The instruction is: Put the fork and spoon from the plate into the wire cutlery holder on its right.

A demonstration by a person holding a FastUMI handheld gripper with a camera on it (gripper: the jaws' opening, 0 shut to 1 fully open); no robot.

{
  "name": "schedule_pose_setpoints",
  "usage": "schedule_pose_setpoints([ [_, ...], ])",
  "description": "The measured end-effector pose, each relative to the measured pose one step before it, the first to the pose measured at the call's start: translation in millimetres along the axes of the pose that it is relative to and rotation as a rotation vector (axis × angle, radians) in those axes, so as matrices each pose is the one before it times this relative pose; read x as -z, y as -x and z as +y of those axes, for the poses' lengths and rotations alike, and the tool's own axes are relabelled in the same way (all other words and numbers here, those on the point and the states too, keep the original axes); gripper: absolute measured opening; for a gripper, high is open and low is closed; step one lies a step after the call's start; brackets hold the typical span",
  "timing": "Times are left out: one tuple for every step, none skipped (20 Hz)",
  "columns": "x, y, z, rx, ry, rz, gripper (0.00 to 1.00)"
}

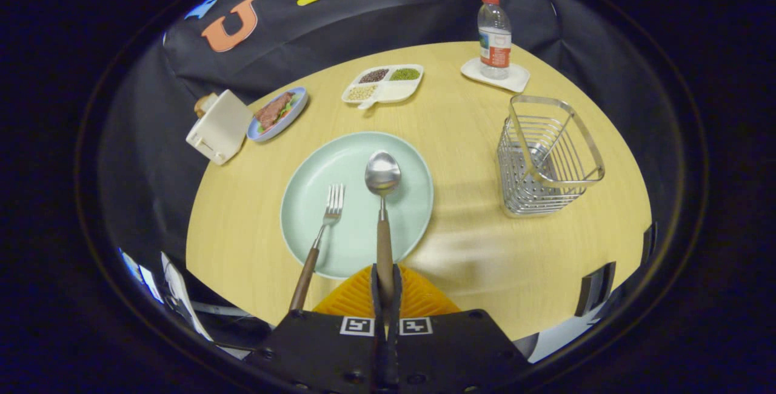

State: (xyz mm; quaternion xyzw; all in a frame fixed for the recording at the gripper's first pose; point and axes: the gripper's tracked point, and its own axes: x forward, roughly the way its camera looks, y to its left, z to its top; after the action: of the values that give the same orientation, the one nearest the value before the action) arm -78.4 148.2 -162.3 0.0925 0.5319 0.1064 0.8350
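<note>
We have the gripper (pixel 385 282) clamped tight on the spoon (pixel 382 212) handle, bowl out ahead over the plate (pixel 412 200). Fork (pixel 319 239) lies left of it on the plate. Wire cutlery holder (pixel 545 157) sits right, bottle (pixel 494 36) beyond it.

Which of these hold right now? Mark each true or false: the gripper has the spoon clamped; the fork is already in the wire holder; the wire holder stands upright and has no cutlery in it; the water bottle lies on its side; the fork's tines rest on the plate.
1. The gripper has the spoon clamped. True: both fingers press on its wooden handle.
2. The fork is in the wire cutlery holder. False: it lies beside the spoon.
3. The holder stands upright without cutlery. True.
4. The water bottle lies on its side. False: it stands on a white coaster.
5. The fork's tines rest on the green plate. True.
</note>
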Motion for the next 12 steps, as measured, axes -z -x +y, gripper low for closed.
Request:
schedule_pose_setpoints([
  [-0.15, 4.59, 2.62, -0.01411, -0.00308, 0.001, 0.0],
  [0.37, 5.15, 2.35, -0.01617, -0.00692, 0.00349, 0.0],
  [-1.82, 6.84, 1.41, -0.01432, 0.00083, 0.00104, 0.0],
  [-4.39, 9.32, -1.93, -0.00591, -0.00213, -0.00816, 0.0],
  [-6.61, 7.96, -4.32, 0.0081, -0.00368, -0.01425, 0.0],
  [-8.43, 10.53, -6.43, 0.01164, 0.00126, -0.02075, 0.0],
  [-7.07, 9.43, -4.4, 0.00402, -0.00076, -0.01409, 0.0],
  [-7.82, 12.01, -6.32, 0.00405, -0.00866, -0.01046, 0.0],
  [-7.19, 9.3, -5.77, 0.00118, -0.01312, -0.00546, 0.0],
  [-9.73, 12.99, -10.3, 0.00346, -0.01334, -0.00994, 0.0],
  [-10.04, 9.29, -13.45, 0.01593, -0.00959, -0.01678, 0.0],
  [-6.46, 6.69, -14.13, 0.02449, -0.00864, -0.01287, 0.0],
])
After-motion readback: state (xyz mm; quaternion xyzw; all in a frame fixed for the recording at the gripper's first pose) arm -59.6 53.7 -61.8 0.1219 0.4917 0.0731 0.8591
